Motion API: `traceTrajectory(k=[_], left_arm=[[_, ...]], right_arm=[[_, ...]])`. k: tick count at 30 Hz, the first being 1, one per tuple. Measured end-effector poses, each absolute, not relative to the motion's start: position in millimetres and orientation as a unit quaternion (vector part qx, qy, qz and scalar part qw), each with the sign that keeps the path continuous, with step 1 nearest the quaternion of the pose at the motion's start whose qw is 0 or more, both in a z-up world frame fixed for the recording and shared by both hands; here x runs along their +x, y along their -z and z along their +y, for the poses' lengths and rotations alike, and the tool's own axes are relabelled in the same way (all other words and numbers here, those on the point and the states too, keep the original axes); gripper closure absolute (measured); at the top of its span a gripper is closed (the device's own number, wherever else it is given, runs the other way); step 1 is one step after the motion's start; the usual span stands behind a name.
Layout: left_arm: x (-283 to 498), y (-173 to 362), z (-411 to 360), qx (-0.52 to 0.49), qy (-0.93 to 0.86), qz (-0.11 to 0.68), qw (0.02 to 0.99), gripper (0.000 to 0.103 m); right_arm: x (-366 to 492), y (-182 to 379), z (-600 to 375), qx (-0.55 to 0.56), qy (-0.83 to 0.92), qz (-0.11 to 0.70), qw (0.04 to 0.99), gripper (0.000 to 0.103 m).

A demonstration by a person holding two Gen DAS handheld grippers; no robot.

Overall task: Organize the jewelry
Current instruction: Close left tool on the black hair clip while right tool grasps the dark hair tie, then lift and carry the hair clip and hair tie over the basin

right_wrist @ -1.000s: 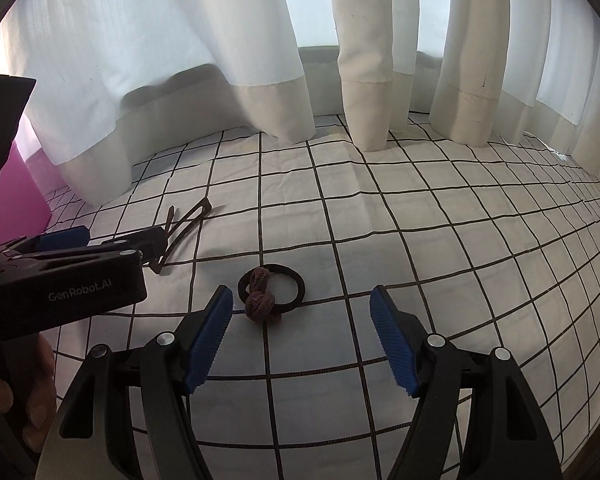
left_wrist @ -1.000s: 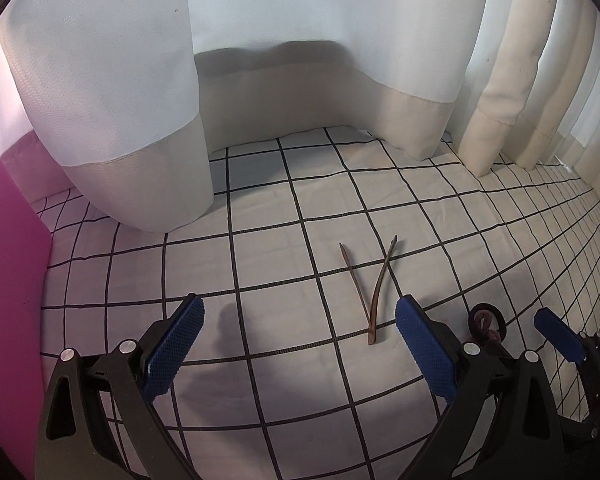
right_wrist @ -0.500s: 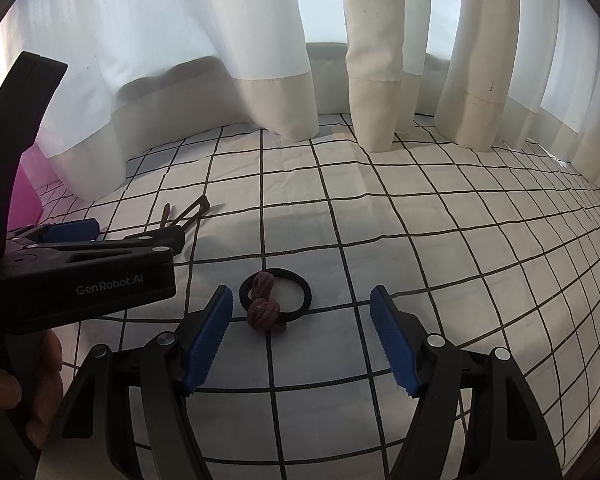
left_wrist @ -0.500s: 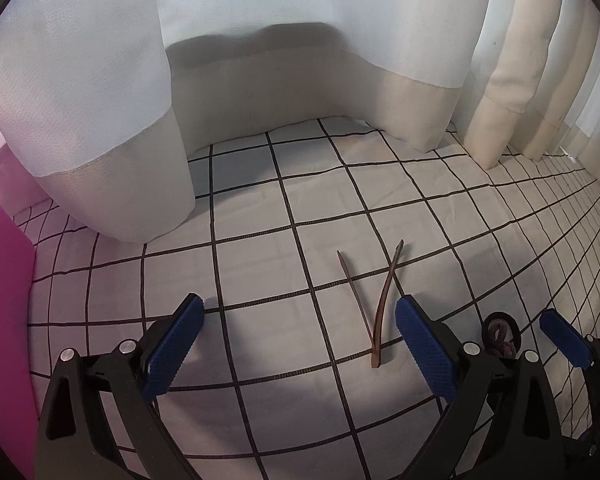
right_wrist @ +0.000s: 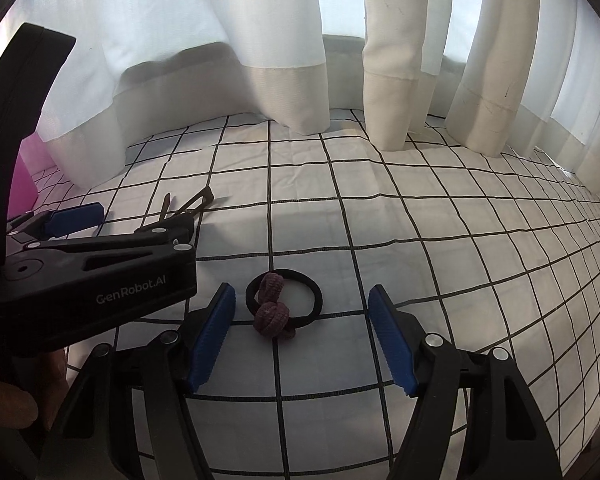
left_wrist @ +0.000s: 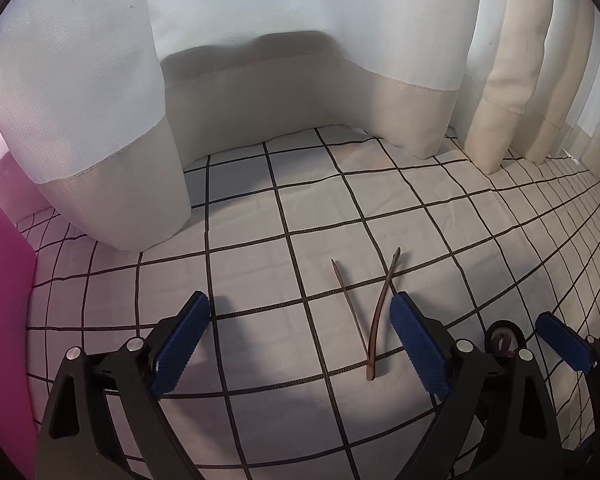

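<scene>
**Both grippers poised over hair accessories on the checked cloth**

The left gripper (left_wrist: pixel 298 346) hangs low over a white cloth with a black grid (left_wrist: pixel 260 208). Its jaws are released and have just been closing a little, with nothing pressed between the blue pads. A brown V-shaped hairpin (left_wrist: pixel 370 322) lies flat on the cloth just inside the right-hand pad, its joined tip toward the near side and its two prongs spreading toward the far side; whether the pad touches it cannot be told.

The right gripper (right_wrist: pixel 302 340) sits to the right of the left one, also tilted down at the cloth. Its jaws are apart and have likewise just been narrowing. A black hair tie (right_wrist: pixel 300 300) with a knotted purplish-brown fabric piece (right_wrist: pixel 271 312) lies between and just beyond the fingertips, clear of both pads. In the left wrist view the same hair tie shows partly behind the left gripper's right finger.

White curtains with beige hems (right_wrist: pixel 284 80) hang along the far edge of the cloth. A pink object (left_wrist: pixel 2 300) stands at the far left. Part of a hand (right_wrist: pixel 4 404) shows at the lower left of the right wrist view, behind the left gripper's body.
</scene>
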State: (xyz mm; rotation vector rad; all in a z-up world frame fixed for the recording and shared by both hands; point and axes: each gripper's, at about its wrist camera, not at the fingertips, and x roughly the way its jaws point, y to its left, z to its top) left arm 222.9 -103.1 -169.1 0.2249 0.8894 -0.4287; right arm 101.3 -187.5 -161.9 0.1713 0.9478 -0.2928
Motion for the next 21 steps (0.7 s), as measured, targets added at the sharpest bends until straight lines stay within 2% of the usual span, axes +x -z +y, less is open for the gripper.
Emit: traceTrajectory(k=[2,3,4,5,6,7,9,21], left_arm=[[215,167,-104,0.111,0.214,0.419,0.876,0.036],[213,166,-105,0.112,0.218,0.415,0.876,0.046],[211,165,-105,0.114,0.222,0.412,0.877,0.052],[208,164,-106,0.115,0.226,0.409,0.877,0.066],[204,164,-108,0.118,0.228,0.406,0.877,0.073],[202,164,-109,0.119,0.23,0.405,0.877,0.086],[198,164,-109,0.118,0.229,0.404,0.878,0.089],[170,146,-78,0.081,0.216,0.411,0.882,0.091]], right_arm=[[101,163,-183,0.076,0.133,0.453,0.878,0.045],[100,163,-181,0.074,0.129,0.453,0.879,0.051],[99,163,-178,0.069,0.127,0.452,0.88,0.057],[97,164,-175,0.065,0.124,0.451,0.881,0.061],[96,164,-172,0.064,0.12,0.45,0.883,0.07],[95,165,-170,0.062,0.118,0.449,0.883,0.073],[92,166,-169,0.061,0.114,0.448,0.885,0.083],[62,148,-197,0.137,0.082,0.434,0.887,0.084]])
